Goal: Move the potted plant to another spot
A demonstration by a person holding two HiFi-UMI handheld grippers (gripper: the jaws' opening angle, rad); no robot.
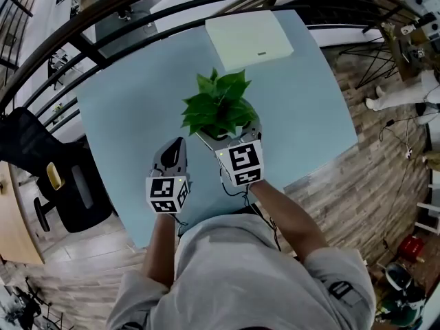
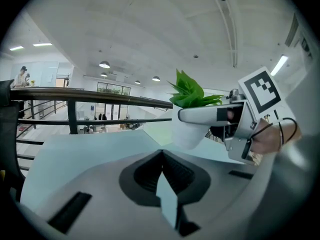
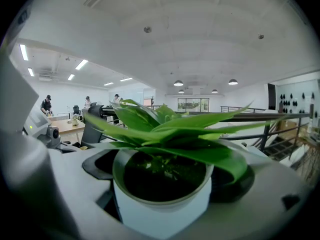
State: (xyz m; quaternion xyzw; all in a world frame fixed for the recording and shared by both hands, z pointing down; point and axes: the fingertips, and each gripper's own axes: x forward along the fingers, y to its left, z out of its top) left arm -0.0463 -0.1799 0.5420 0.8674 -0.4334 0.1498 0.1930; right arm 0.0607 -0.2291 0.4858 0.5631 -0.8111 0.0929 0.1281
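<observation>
The potted plant (image 1: pixel 218 105), green leaves in a white pot (image 3: pixel 160 206), sits between the jaws of my right gripper (image 1: pixel 228 135), which is shut on the pot's sides over the middle of the light blue table (image 1: pixel 117 115). In the right gripper view the leaves (image 3: pixel 175 129) and dark soil fill the middle. My left gripper (image 1: pixel 174 150) is to the left of the pot, apart from it, jaws together and nothing in them. From the left gripper view (image 2: pixel 162 159) I see the pot (image 2: pixel 192 134) clamped by the right gripper's finger (image 2: pixel 207 115). Whether the pot's base touches the table I cannot tell.
A flat white box (image 1: pixel 249 36) lies at the table's far edge. A black curved railing (image 1: pixel 137 26) runs behind the table. A black office chair (image 1: pixel 51 177) stands at the left, and wood floor shows to the right of the table.
</observation>
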